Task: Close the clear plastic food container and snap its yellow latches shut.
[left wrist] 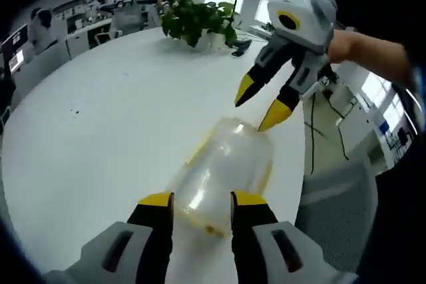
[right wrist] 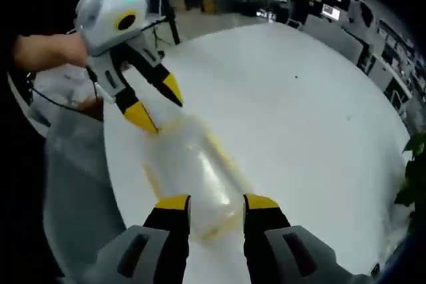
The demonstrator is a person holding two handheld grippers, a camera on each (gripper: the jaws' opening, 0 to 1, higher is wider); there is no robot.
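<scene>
In the left gripper view, the left gripper (left wrist: 202, 199) has its grey, yellow-tipped jaws parted, and the near end of the clear plastic food container with yellow trim (left wrist: 223, 167) lies in the gap between the tips; whether the tips touch its sides cannot be told. The container lies long-ways on the round white counter (left wrist: 120, 118), running away from these jaws. At its far end the right gripper (left wrist: 259, 106) comes in from above, jaws spread, one yellow tip at the container's rim. A person's hand (left wrist: 343, 46) holds that gripper. Beyond, a leafy green potted plant (left wrist: 196, 21) stands on the counter's far side.

In the right gripper view, the right gripper's own jaws (right wrist: 216, 203) stand apart over the container (right wrist: 193, 171), and the left gripper (right wrist: 160, 106) points at its far end, jaws apart.
</scene>
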